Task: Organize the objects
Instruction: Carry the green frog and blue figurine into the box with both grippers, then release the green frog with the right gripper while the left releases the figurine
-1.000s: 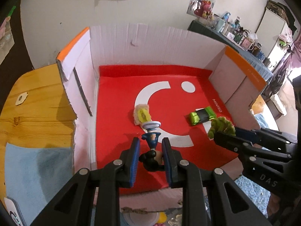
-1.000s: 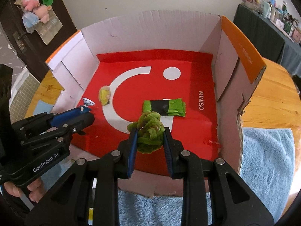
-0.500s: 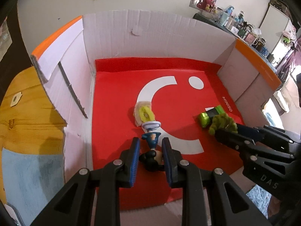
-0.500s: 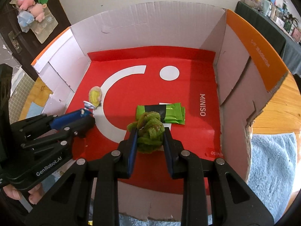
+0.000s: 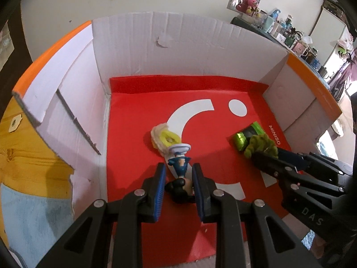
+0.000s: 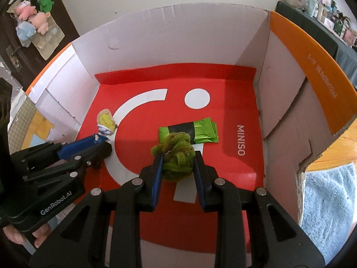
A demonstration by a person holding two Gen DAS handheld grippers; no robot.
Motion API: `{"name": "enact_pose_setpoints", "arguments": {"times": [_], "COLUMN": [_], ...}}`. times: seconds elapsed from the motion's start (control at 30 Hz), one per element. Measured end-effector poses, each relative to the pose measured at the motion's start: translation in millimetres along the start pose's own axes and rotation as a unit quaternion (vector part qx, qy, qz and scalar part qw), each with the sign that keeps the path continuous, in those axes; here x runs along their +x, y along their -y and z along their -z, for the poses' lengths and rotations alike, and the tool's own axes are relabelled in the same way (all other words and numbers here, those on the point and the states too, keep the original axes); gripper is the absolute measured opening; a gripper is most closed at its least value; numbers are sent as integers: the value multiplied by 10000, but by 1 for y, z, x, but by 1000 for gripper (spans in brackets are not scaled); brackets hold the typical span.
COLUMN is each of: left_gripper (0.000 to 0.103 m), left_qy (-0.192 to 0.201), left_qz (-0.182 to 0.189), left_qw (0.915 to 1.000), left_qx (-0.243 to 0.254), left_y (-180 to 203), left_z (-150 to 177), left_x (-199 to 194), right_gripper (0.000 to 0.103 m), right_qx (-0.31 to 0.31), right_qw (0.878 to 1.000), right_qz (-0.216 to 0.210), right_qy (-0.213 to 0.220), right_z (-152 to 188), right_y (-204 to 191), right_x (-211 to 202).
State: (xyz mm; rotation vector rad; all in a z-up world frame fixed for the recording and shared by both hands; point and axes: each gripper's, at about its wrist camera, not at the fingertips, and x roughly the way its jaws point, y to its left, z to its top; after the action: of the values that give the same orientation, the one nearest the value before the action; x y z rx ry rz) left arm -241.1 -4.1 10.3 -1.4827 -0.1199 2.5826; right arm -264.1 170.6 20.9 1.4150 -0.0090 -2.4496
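While both grippers hang over the cardboard box (image 6: pixel 287 102), left gripper (image 5: pixel 178 176) clamps a cartoon figurine (image 5: pixel 180 178) head-first; right gripper (image 6: pixel 177 163) clamps a green plush (image 6: pixel 177 157) directly above the green snack packet (image 6: pixel 200 129).

The left gripper (image 5: pixel 179 176) clamps a small figurine (image 5: pixel 180 179) head-first above the red floor of a cardboard box (image 5: pixel 138 51). The right gripper (image 5: pixel 260 156) holds a green fuzzy ball (image 5: pixel 261 144) beside a green packet (image 5: pixel 247 134).
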Motion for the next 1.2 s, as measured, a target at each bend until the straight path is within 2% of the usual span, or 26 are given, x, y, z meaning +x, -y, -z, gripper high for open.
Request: {"name": "enact_pose_setpoints", "arguments": {"times": [0.87,0.97,1.0,1.07,1.1,1.13,1.2], "left_gripper": [25,29,31,33,33,33,33], "left_qy": [58,68,77,103,123,138,164], "left_qz": [21,25,10,19,31,31,25], "left_qw": [9999,9999,9999,9999,9999,9999,9998], "left_qx": [-89,-94,-93,-89,-86,-81,-64], "left_y": [-1,-2,-2,-2,-1,-1,0], "left_z": [-6,-7,-7,-7,-7,-7,-7], "left_x": [4,4,4,2,0,0,-2], "right_gripper": [25,27,29,42,59,63,63], "right_qx": [-10,-34,-42,-40,-32,-27,-38], "right_qw": [10000,10000,10000,10000,9999,9999,9998], "right_qz": [-23,-10,-4,-13,-28,-40,-33], "right_qy": [72,67,68,80,100,139,199], "right_z": [-3,-2,-2,-1,-1,-1,-2], "right_y": [8,7,7,8,8,8,7], "right_x": [9,8,7,6,5,3,0]}}
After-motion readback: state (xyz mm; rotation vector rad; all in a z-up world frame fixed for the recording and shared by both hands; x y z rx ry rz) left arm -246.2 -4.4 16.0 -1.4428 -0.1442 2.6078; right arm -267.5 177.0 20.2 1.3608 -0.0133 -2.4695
